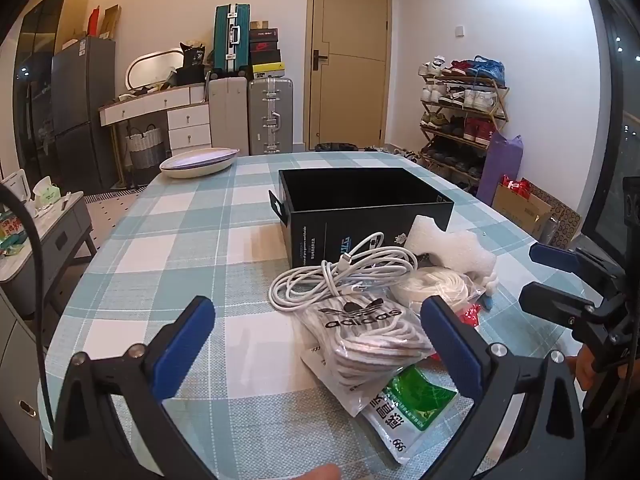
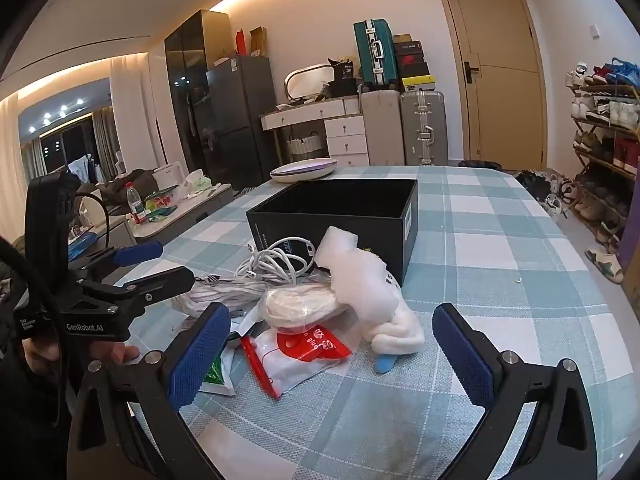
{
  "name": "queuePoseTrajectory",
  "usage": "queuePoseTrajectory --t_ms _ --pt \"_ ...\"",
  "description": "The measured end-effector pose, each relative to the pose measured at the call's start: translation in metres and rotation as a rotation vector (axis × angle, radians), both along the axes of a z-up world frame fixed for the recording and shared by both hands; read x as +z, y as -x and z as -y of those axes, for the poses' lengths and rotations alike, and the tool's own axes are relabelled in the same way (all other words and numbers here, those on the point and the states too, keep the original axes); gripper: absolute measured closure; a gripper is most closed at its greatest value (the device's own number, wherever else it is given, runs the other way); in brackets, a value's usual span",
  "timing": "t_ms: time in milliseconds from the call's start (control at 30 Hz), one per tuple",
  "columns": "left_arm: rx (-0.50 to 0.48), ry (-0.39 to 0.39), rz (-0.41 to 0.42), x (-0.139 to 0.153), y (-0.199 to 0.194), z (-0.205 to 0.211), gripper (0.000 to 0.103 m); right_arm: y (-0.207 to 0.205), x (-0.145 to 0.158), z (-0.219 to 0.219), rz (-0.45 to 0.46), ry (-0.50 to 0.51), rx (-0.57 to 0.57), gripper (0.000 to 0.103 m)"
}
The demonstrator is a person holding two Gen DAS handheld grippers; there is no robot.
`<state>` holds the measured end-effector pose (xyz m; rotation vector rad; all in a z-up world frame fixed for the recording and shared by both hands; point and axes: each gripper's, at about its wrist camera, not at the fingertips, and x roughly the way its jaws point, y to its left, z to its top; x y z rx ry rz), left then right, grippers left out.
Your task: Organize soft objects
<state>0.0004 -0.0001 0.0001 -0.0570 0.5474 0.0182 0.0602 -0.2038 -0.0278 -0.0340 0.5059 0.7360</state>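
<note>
A pile of soft things lies on the checked tablecloth in front of an open black box [image 1: 360, 204] [image 2: 340, 216]. It holds a coiled white cable [image 1: 340, 276] [image 2: 276, 260], a bagged striped Adidas item [image 1: 368, 332], a white foam sheet [image 1: 452, 246] [image 2: 360, 280], a bag of white cord [image 1: 436, 286] [image 2: 300, 304], a green packet [image 1: 412, 408] and a red-and-white packet [image 2: 304, 352]. My left gripper [image 1: 316, 340] is open and empty, just before the Adidas bag. My right gripper [image 2: 332, 352] is open and empty, near the foam and red packet.
A stack of shallow plates [image 1: 200, 162] [image 2: 304, 170] sits at the table's far left corner. The table edge curves on the left and right. A low side table [image 1: 48, 232] with clutter stands left; a shoe rack [image 1: 460, 112] stands at right.
</note>
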Motion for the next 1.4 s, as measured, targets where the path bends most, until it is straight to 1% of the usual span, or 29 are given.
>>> queuePoseTrajectory --t_ms 33,200,367,500,600,1400 --pt "0.0 0.001 0.0 0.0 0.0 0.0 0.0 0.001 0.0 0.001 0.012 -0.01 0.0 0.0" --pt "0.003 0.002 0.003 0.0 -0.001 0.0 0.0 0.001 0.0 0.002 0.029 0.005 0.001 0.0" --pt "0.004 0.003 0.007 0.002 0.002 0.0 0.0 0.004 0.0 0.001 0.035 0.01 -0.009 0.0" --pt "0.008 0.002 0.002 0.003 -0.001 0.001 0.0 0.001 -0.002 -0.005 0.035 0.014 -0.009 0.0" --pt "0.003 0.002 0.006 0.0 -0.002 0.0 0.0 0.001 -0.002 -0.004 0.037 0.012 -0.009 0.0" --pt "0.003 0.002 0.01 0.0 -0.001 0.0 0.0 0.002 -0.001 0.004 0.043 0.011 -0.025 0.0"
